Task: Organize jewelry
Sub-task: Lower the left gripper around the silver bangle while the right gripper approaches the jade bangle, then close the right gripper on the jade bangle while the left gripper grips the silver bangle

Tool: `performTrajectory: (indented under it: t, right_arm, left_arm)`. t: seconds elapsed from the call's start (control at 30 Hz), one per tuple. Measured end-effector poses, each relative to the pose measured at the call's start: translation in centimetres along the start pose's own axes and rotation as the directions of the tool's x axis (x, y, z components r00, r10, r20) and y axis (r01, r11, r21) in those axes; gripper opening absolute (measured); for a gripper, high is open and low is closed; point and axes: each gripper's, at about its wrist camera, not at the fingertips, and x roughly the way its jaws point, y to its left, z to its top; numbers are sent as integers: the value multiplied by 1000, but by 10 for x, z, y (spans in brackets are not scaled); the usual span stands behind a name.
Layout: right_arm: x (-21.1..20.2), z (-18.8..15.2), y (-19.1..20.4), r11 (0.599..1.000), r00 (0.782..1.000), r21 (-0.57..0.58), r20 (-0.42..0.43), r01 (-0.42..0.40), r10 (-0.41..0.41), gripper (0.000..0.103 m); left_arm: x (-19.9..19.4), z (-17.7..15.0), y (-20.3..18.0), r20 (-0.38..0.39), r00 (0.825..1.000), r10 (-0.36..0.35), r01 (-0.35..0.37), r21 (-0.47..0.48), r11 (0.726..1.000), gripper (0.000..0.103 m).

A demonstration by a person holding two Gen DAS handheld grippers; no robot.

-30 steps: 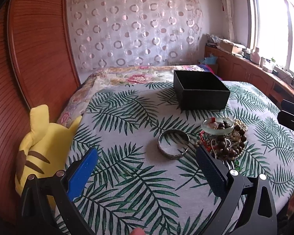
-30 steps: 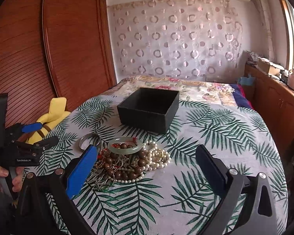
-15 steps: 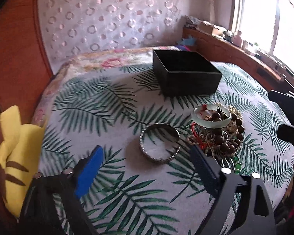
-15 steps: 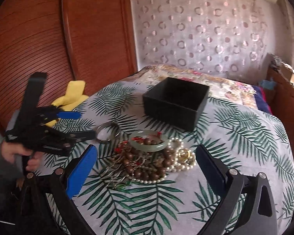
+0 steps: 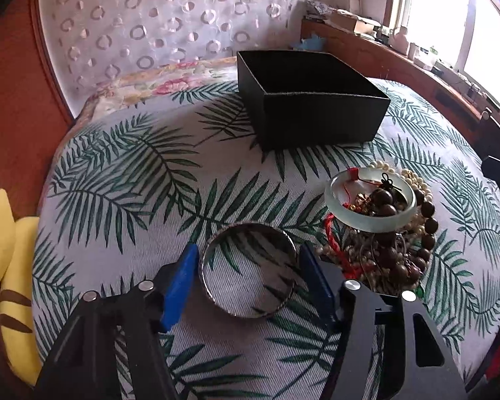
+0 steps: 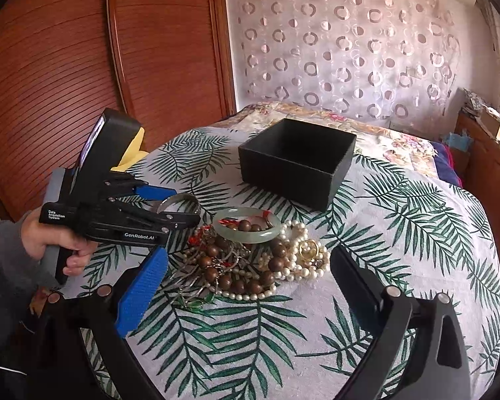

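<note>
A silver bangle (image 5: 250, 313) lies flat on the palm-leaf tablecloth (image 5: 116, 183). My left gripper (image 5: 246, 250) is lowered around it, one blue pad on each side. Its jaws are closing, with thin gaps still showing beside the ring. In the right wrist view the left gripper (image 6: 183, 205), held by a hand, straddles the bangle (image 6: 186, 196). To the bangle's right is a tangled pile: a pale jade bangle (image 5: 370, 223) (image 6: 246, 236), brown wooden beads (image 6: 216, 253) and pearls (image 6: 300, 266). My right gripper (image 6: 248, 256) hovers open just before the pile, empty. An open black box (image 5: 316, 120) (image 6: 293, 173) stands behind.
A yellow plush toy (image 5: 3, 266) sits off the table's left edge, against a red-brown wooden wardrobe (image 6: 66, 66). A floral bedspread (image 5: 150, 83) and a patterned curtain lie behind the table. A cluttered wooden sideboard (image 5: 400, 63) runs under the window at right.
The left gripper has come forward and down onto the silver bangle, and its jaws have narrowed from wide to close around it. The right gripper has barely moved, only tilted a little.
</note>
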Motion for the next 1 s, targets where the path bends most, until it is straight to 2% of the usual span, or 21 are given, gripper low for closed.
performTrajectory:
  t: [0.07,0.2,0.43,0.5,0.57,0.7,0.8,0.97,1.0]
  right_arm:
    - [1,0,-1,1000,1000,-2,-4,-4,4,98]
    - [9,3,-1,999,999,-28,-28,-23,22,90]
    - [36,18,19,984,992,-151,-98,-91,77,64]
    - [43,22,27,977,990,-190,-116,-100,79,60]
    - [54,28,34,966,986,-235,-150,-106,72,54]
    - [73,36,44,947,979,-302,-200,-105,45,37]
    - [86,43,49,935,970,-337,-243,-112,28,29]
    - [102,47,45,933,949,-339,-315,-124,12,26]
    - [104,48,44,933,947,-337,-322,-126,12,21]
  left_arm:
    - [-2,0,0,3,1000,-2,2,0,1000,54]
    - [-6,-7,3,23,1000,-2,2,0,1000,54]
    - [-19,-19,22,47,999,0,2,-51,999,54]
    - [-24,-21,29,55,998,3,1,-68,998,54]
    - [-26,-23,32,60,998,5,0,-74,997,54]
    - [-31,-27,38,65,998,8,-3,-85,996,54]
    - [-32,-29,41,69,998,8,-2,-93,996,54]
    - [-37,-32,45,80,997,6,3,-106,994,54]
    - [-38,-32,45,82,997,6,3,-106,994,54]
